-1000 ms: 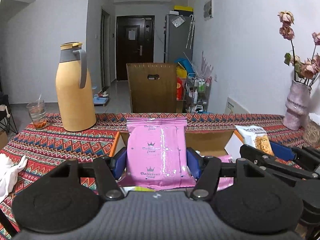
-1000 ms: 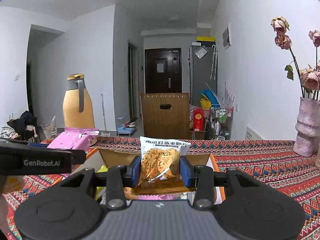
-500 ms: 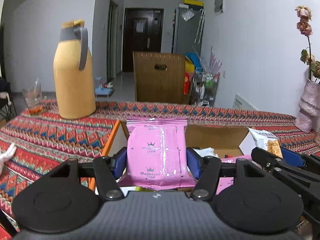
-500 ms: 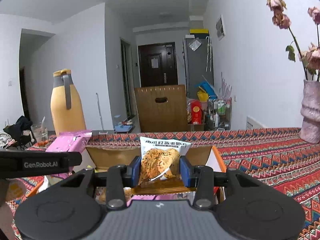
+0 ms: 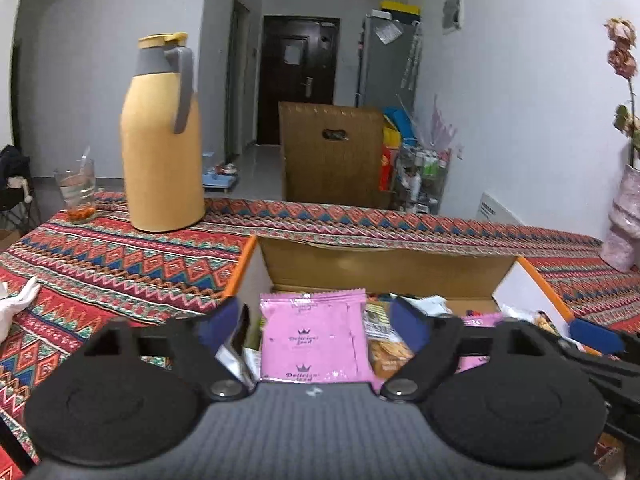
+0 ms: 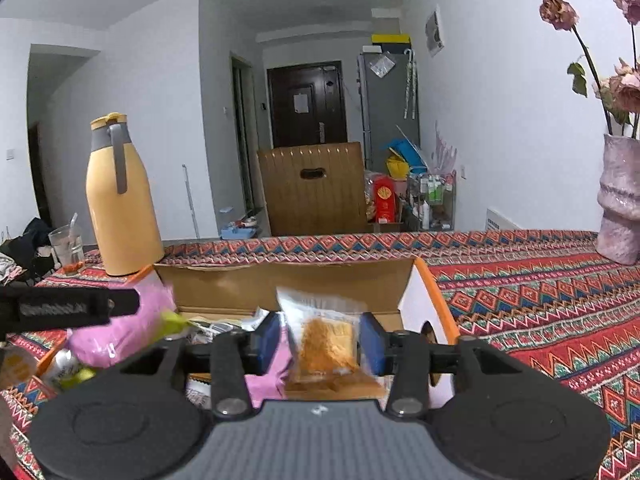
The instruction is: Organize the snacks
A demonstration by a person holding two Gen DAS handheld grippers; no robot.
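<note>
Since half a second ago both sets of jaws have parted: the left gripper (image 5: 314,330) now stands wide, its blue pads clear of the pink snack packet (image 5: 314,340) on either side, where earlier they pressed it; the right gripper (image 6: 320,338) has opened a little too, and the clear packet of orange crisps (image 6: 326,344) sits between its pads with slim gaps showing, blurred, so whether it touches them I cannot tell. Both packets are low over the open cardboard box (image 5: 384,272), which has come closer and now fills the middle of each view. The counter (image 5: 100,264), under a red zigzag cloth, spreads from 9 o'clock to 3 o'clock around the box. The box, with orange-edged white side flaps, holds a jumble of other wrappers at 3 o'clock of the pink packet in the left wrist view. In the right wrist view the left gripper's black arm (image 6: 68,308) reaches in from 9 o'clock with the pink packet (image 6: 120,332) beneath it, over the box's left edge. A yellow thermos jug (image 5: 162,136) with grey handle stands on the counter at 10 o'clock, a drinking glass (image 5: 78,192) just beside it at its 9 o'clock. A pink vase (image 6: 620,200) of dried roses stands at 3 o'clock in the right wrist view.
</note>
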